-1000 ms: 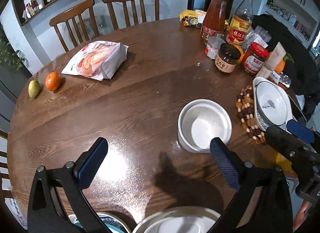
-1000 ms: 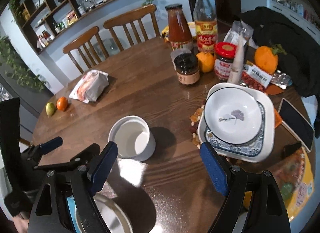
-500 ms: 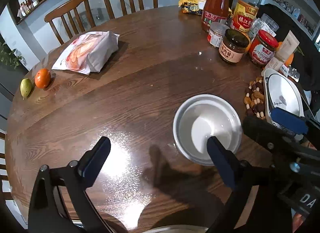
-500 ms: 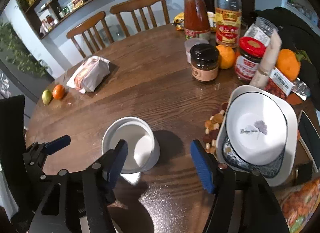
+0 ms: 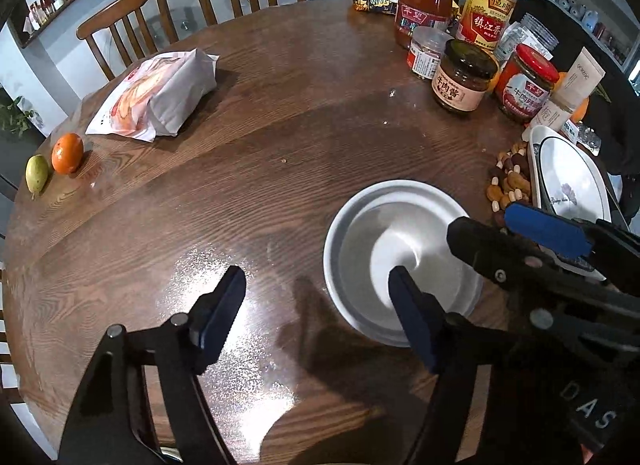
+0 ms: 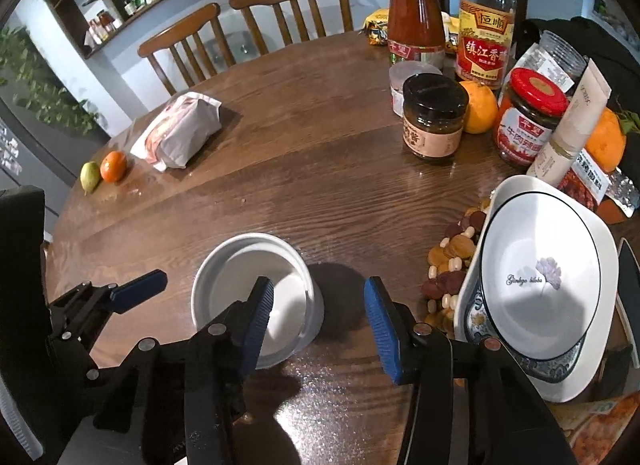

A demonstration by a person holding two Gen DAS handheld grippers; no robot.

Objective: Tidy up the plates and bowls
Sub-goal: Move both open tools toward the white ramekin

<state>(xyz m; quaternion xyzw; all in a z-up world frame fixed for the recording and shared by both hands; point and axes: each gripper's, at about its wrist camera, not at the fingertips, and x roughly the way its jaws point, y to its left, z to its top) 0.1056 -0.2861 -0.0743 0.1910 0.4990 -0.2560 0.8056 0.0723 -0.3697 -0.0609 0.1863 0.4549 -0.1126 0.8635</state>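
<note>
A white bowl (image 5: pixel 400 261) (image 6: pixel 256 285) stands on the round wooden table (image 5: pixel 280 137). My left gripper (image 5: pixel 316 305) straddles the bowl's left rim, right finger inside and left finger over the table; its jaws are closing and the pads are clear of the wall. My right gripper (image 6: pixel 320 325) straddles the bowl's right rim, left finger inside, jaws closing, pads likewise apart from it. In the left wrist view the right gripper (image 5: pixel 484 223) reaches over the bowl's right side. A stack of plates (image 6: pixel 540 285) (image 5: pixel 568 193) lies to the right.
Loose nuts (image 6: pixel 448 261) lie between bowl and plates. Sauce jars (image 6: pixel 434 117), bottles (image 6: pixel 486 21) and oranges (image 6: pixel 478 107) crowd the far right. A snack bag (image 6: pixel 180 135), an orange (image 6: pixel 113 166) and a green fruit (image 6: pixel 89 176) sit far left. Two chairs (image 6: pixel 288 5) stand behind.
Both grippers have come down and closer to the white bowl, each now with one finger inside it. Both pairs of jaws have narrowed.
</note>
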